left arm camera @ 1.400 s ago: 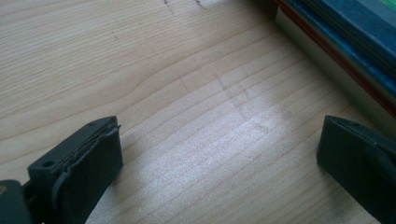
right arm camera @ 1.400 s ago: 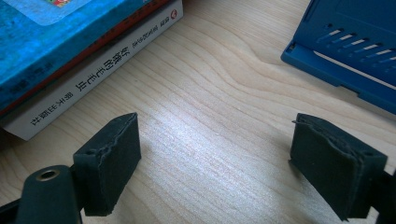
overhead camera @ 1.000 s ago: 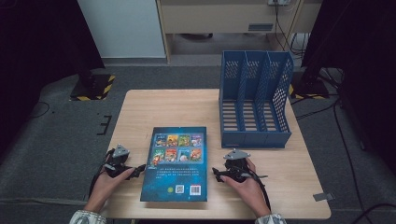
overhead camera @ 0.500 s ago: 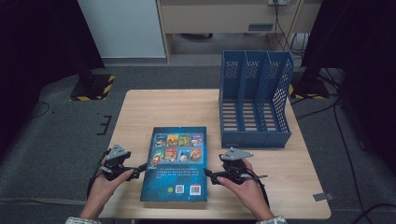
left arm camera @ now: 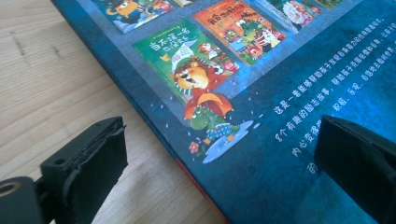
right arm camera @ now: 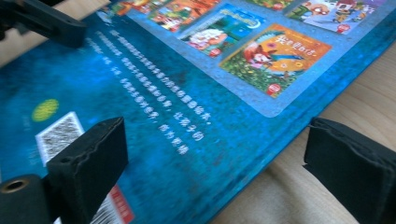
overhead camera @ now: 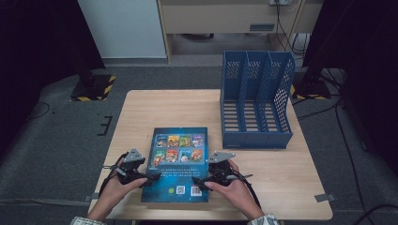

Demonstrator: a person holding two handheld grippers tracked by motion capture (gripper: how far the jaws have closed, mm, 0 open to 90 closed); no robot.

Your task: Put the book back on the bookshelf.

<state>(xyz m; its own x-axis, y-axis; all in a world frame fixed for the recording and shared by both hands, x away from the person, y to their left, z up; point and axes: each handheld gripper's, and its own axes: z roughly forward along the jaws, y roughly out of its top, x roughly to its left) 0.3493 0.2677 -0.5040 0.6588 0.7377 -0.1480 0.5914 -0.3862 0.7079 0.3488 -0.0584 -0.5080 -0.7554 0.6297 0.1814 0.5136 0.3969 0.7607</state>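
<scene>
Both claws slid inward toward the book (overhead camera: 177, 163) since the earlier frames, jaws just been opening. Book lies flat, back cover up, lower centre of the high view on the bench (overhead camera: 155, 108), not lifted yet. Rack (overhead camera: 256, 101) with 3 slots sits empty at upper right; likely goal is filing the book there, so nearly all work is left: grip, raise, carry, slot in.

Left claw (left arm camera: 219, 158): wide open, straddling the book's left edge, 1 jaw over wood, 1 over cover, nothing gripped. Right claw (right arm camera: 212, 165): wide open too, straddling the right edge, holding nothing. Whether either touches the cover, can't tell.
</scene>
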